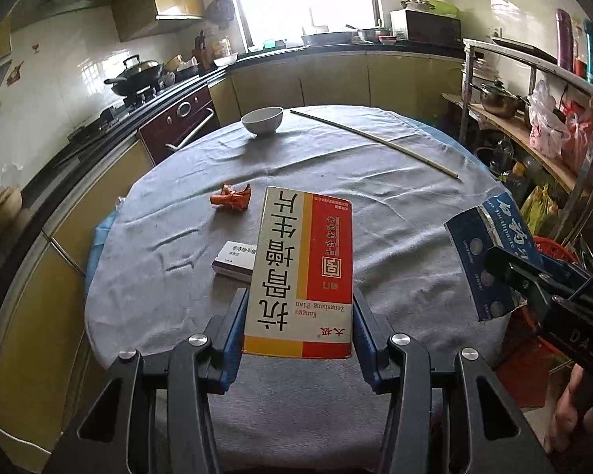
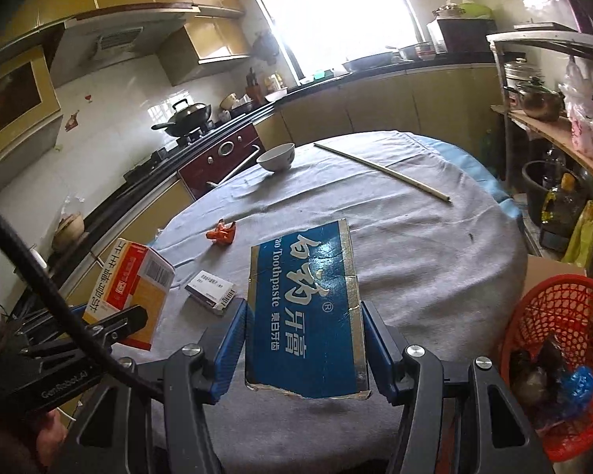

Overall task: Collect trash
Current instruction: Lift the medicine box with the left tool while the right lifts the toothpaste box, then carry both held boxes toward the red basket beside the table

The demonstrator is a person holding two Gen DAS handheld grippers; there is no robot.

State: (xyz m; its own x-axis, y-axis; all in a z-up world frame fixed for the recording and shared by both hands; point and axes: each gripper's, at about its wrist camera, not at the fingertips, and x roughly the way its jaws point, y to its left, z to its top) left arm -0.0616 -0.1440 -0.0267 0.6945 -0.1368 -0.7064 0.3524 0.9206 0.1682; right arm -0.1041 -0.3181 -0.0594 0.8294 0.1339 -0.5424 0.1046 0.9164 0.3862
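Kitchen table (image 1: pixel 395 213) trash is half gathered: left gripper (image 1: pixel 298 312) pinches a red box (image 1: pixel 300 272), right gripper (image 2: pixel 304 328) a toothpaste box (image 2: pixel 304 300), both lifted clear, probably bound for the basket (image 2: pixel 549 300) beside it.

White bowl (image 1: pixel 262 120) and long pale stick (image 1: pixel 373 142), both on a round table with grey cloth (image 1: pixel 395 213), well apart. Lidded wok (image 1: pixel 136 73) on the stove at left; steel pot (image 1: pixel 498 98) on the right-hand shelf.
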